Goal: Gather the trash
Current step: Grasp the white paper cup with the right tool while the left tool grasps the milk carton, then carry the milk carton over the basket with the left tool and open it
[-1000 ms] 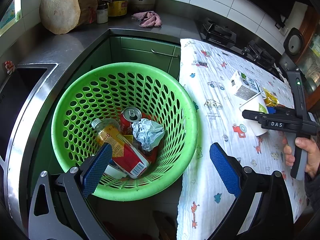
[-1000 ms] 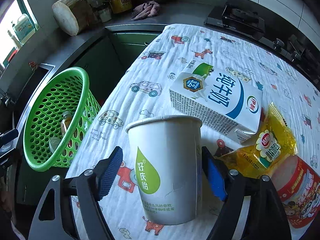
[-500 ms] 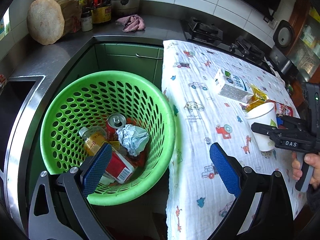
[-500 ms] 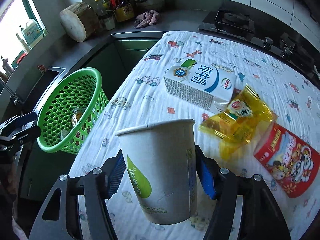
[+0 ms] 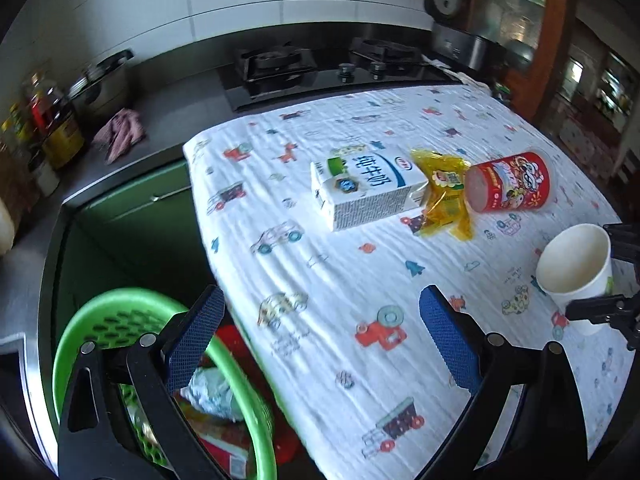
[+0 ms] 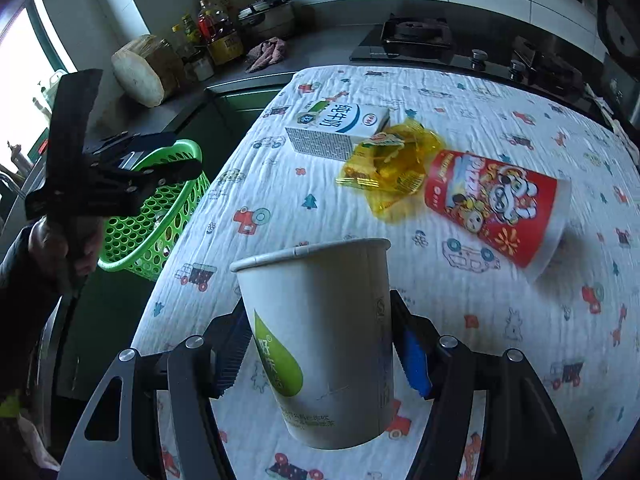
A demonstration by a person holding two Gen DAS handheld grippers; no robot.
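Here the right gripper (image 6: 320,356) clamps the cup (image 6: 320,336) above the cloth (image 6: 280,208); the left gripper (image 5: 320,344) gapes empty. Basket (image 6: 160,216) at nine o'clock holds some trash; carton (image 6: 340,128), wrapper (image 6: 392,164), tub (image 6: 496,204) remain.

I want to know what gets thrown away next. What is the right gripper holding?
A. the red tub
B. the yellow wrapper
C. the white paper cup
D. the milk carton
C: the right gripper has its pads pressed on both sides of the white paper cup, while the milk carton, the yellow wrapper and the red tub lie on the table.
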